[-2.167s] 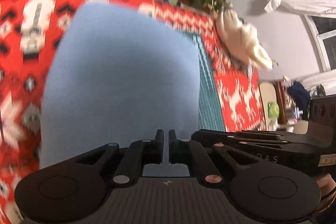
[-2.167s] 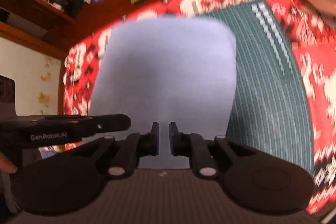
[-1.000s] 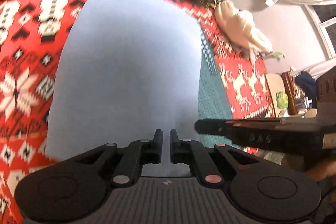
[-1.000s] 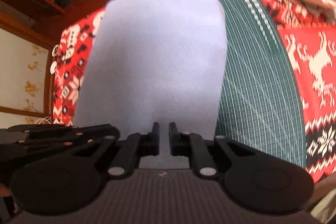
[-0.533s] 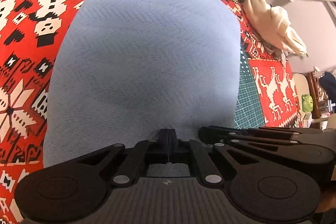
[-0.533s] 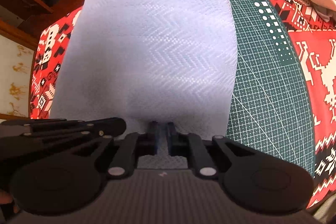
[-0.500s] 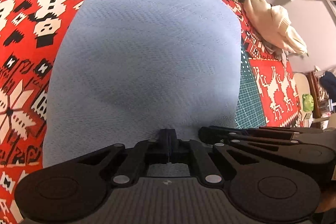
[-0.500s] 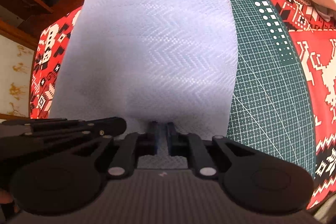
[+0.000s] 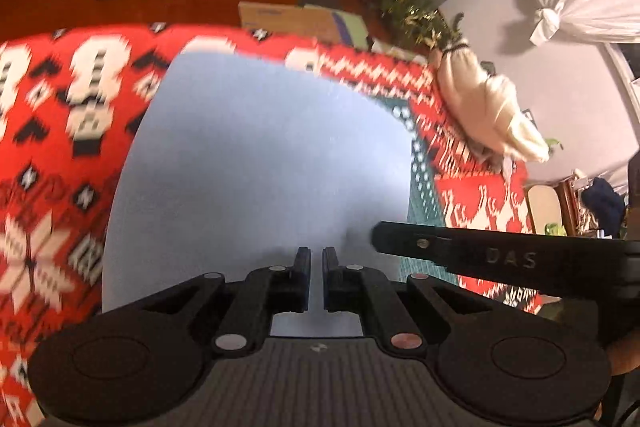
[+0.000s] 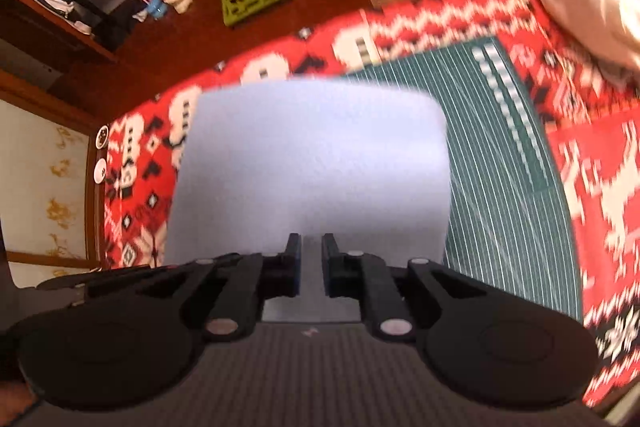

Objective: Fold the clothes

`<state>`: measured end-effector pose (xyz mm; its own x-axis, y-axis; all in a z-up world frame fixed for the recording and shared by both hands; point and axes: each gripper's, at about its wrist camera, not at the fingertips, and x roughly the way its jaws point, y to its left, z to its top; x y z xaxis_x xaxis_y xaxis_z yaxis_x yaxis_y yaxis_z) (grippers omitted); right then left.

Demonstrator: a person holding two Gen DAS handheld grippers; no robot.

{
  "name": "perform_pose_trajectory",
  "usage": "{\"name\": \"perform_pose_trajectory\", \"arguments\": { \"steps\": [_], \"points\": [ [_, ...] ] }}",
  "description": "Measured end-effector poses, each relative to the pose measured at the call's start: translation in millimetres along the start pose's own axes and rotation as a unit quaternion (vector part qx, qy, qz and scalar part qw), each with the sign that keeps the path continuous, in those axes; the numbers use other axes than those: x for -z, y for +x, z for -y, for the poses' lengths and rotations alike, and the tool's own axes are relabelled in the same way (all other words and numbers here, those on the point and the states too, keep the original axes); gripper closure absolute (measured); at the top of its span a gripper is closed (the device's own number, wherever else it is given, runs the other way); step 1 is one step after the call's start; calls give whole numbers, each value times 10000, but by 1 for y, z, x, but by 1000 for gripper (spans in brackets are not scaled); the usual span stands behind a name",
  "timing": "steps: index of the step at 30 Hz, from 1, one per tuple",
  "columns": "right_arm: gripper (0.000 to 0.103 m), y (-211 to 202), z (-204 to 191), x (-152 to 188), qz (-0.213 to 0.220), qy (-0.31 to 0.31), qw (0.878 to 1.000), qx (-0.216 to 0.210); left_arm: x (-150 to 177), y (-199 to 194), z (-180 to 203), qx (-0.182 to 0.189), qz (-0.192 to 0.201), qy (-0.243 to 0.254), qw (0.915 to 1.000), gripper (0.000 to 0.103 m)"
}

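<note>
The pale blue cloth spreads forward from both tools, above the red patterned bench cover and the green cutting mat. The left tool is pinched narrow on the cloth's near edge. Beside it, the right tool grips the same edge, and its jaws have just been opening slightly with the cloth between them.

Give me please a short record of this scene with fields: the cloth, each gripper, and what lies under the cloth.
cloth: light blue cloth, near edge at both grippers, rest spread forward
left gripper: jaws closed on the cloth's near edge
right gripper: jaws closed on the same edge
under the cloth: green cutting mat and red patterned cover
far right: cream garment on the cover
</note>
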<state>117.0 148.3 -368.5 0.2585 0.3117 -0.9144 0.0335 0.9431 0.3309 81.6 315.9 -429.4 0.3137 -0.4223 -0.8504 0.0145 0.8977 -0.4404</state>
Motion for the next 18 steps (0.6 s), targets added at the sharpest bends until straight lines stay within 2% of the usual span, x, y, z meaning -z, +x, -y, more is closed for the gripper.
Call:
{"name": "perform_pose_trajectory", "arguments": {
  "steps": [4, 8, 13, 16, 17, 18],
  "points": [
    [92, 24, -1, -20, -140, 36, 9998, 140, -6, 31, -2, -195, -287, 194, 9992, 98],
    [98, 61, 5, -24, -311, 28, 9992, 243, 4, 46, -1, -470, -247, 572, 9969, 99],
    [98, 75, 2, -27, -440, -51, 9988, 223, -2, 48, -17, -279, -322, 23, 9991, 100],
    [98, 62, 0, -31, -437, 12, 9990, 113, -8, 37, -29, 12, -319, -571, 9979, 100],
    [93, 56, -2, -33, -402, 11, 9992, 61, -9, 30, -30, 66, -232, -684, 9974, 100],
    [92, 49, -4, -34, -366, 10, 9993, 8, -9, 23, -30, 108, -133, -776, 9968, 100]
  ]
}}
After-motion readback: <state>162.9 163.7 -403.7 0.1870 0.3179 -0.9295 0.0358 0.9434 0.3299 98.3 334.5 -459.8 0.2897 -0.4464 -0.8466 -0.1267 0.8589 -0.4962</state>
